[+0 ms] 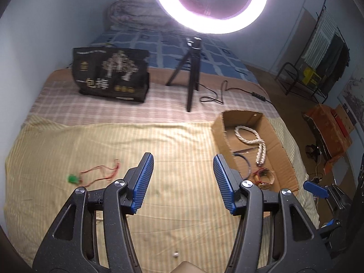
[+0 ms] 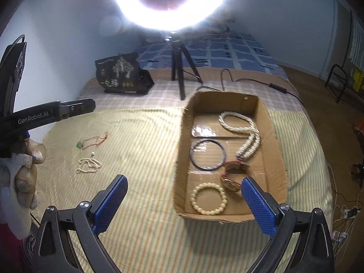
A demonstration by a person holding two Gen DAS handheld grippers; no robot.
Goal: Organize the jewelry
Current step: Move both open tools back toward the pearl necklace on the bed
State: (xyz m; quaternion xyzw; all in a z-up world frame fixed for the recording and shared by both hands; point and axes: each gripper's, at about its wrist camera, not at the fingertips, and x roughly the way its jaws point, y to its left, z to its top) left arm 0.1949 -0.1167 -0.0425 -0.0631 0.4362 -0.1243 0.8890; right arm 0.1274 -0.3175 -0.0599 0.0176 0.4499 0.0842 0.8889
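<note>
Left of the cardboard box (image 2: 227, 157) on the bed (image 2: 141, 150), both tongs, left (image 1: 182, 179) and right (image 2: 184, 202), gape empty, so I'd swing onto the loose pearl strand (image 2: 88, 165), then the red-cord pendant (image 2: 91, 142), pinching low.

Matt cardboard box (image 2: 275, 150) (striped cloth (image 2: 141, 150))

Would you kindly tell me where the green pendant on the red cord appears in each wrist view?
Left wrist: the green pendant on the red cord lies low on the left, left of the left claw.
Right wrist: green pendant on the red cord, middle left, above the small pearl necklace.
Shared landmark: the cardboard box.
</note>
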